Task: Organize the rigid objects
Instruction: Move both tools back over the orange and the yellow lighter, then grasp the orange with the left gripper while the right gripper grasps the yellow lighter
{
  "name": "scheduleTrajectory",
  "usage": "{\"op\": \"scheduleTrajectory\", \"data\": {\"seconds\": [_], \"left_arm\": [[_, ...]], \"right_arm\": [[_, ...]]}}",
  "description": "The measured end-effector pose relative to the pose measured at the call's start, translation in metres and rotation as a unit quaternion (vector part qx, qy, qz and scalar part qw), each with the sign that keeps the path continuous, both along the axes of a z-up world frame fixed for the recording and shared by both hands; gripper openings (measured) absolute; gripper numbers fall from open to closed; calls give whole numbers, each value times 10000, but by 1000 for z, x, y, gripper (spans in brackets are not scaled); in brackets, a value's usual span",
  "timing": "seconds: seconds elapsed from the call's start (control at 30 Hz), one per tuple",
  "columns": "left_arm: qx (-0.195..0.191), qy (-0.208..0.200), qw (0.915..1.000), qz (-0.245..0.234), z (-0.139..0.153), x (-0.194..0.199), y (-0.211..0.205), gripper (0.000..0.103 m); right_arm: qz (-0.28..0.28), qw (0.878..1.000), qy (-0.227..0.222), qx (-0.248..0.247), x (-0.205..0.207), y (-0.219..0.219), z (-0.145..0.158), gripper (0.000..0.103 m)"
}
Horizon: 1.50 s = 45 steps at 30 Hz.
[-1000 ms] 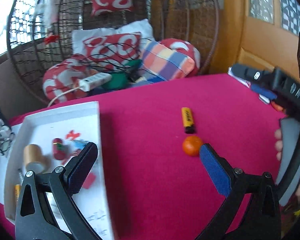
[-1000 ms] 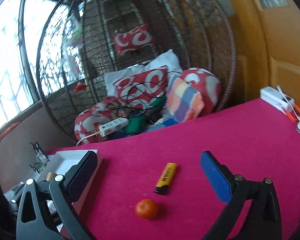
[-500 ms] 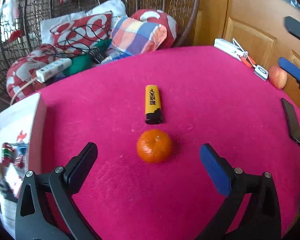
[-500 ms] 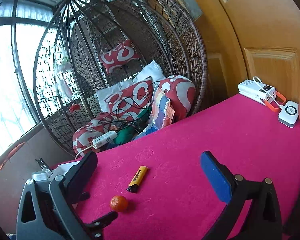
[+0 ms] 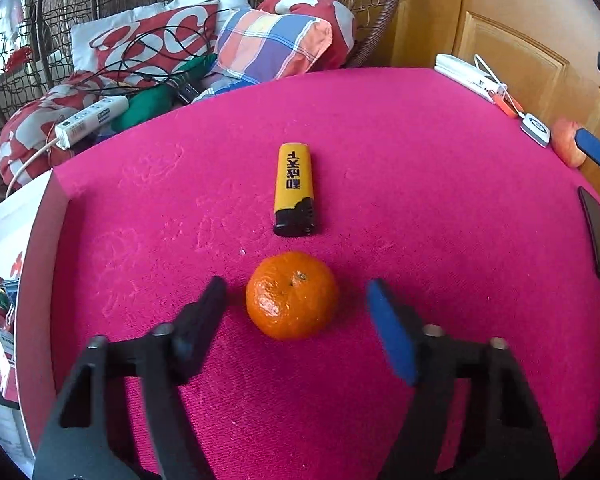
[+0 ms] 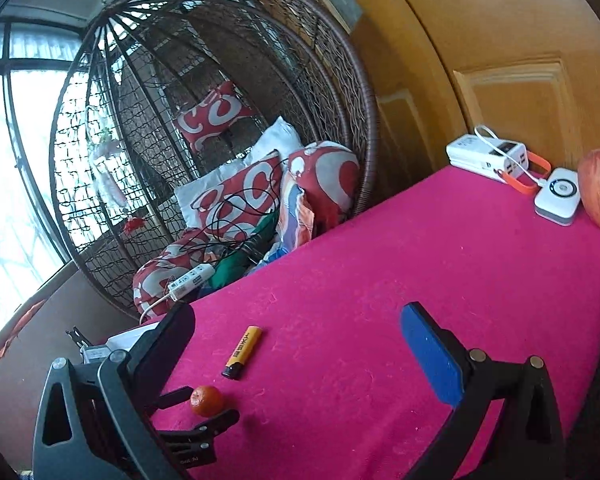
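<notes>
Your left claw (image 5: 296, 312) is closing around the mandarin (image 5: 292, 295), pads not yet touching it; the lighter (image 5: 294, 189) lies at 12 o'clock, lengthwise. Your right claw (image 6: 296, 344) hangs apart, farther off.

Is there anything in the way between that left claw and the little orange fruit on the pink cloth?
Nothing visible. The left gripper already straddles the small round orange mandarin, its jaws closing with bare pink tablecloth on either side. The yellow-and-black lighter lies just beyond the fruit, not between.
</notes>
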<state>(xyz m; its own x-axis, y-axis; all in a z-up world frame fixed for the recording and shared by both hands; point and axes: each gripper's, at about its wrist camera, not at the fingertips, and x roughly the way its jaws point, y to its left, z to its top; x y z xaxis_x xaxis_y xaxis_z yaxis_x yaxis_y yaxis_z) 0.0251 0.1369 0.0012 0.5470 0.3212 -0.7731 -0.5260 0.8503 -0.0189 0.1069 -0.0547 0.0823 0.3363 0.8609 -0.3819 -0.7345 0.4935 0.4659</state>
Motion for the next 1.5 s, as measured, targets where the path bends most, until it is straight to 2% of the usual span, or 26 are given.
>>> {"op": "scheduleTrajectory", "data": {"seconds": [0.07,0.13,0.33,0.4,0.53,0.63,0.8,0.9,0.93,0.97,1.03,1.1,1.13,1.17,1.3,1.5], "left_arm": [[9,-72,10000,-34,0,-2,-1,58],[28,-135,9999,-48,1,-4,-1,41],[-80,-419,9991,29,6,-19,4,41],[-12,-479,9988,67,11,-25,3,41],[-44,-635,9978,199,20,-44,4,41],[-111,-786,9965,263,28,-59,4,41],[-151,-1052,9935,402,41,-87,6,41],[-129,-1155,9919,504,48,-100,10,41],[-132,-1179,9915,528,49,-102,12,41],[-144,-1207,9910,555,50,-104,13,41],[-171,-1254,9902,593,52,-108,16,41],[-175,-1282,9897,609,53,-110,16,41],[-179,-1296,9895,609,54,-110,15,41],[-171,-1309,9894,611,54,-110,15,41],[-73,-1352,9892,562,60,-112,8,41],[150,-1588,9854,592,82,-122,-1,41]], "right_arm": [[32,10000,19,17,0,1,-1,103],[93,9999,9,-40,-2,7,0,103],[361,9978,-106,-553,-11,46,-1,103],[433,9942,-134,-975,-13,69,-7,103],[663,9776,-314,-1973,-24,123,-28,103],[825,9638,-582,-2468,-40,157,-45,103],[835,9483,-955,-2908,-62,196,-60,102],[960,9408,-1096,-3060,-73,211,-67,83],[994,9379,-1139,-3123,-76,215,-69,71],[1022,9351,-1142,-3195,-78,218,-73,65],[1064,9349,-1196,-3167,-82,220,-76,56],[1173,9355,-1207,-3107,-84,219,-74,40],[1231,9353,-1229,-3082,-86,217,-73,25],[1347,9356,-1223,-3025,-87,214,-73,22],[1563,9426,-1059,-2754,-90,201,-70,22],[1313,9686,-972,-1872,-93,148,-34,22]]}}
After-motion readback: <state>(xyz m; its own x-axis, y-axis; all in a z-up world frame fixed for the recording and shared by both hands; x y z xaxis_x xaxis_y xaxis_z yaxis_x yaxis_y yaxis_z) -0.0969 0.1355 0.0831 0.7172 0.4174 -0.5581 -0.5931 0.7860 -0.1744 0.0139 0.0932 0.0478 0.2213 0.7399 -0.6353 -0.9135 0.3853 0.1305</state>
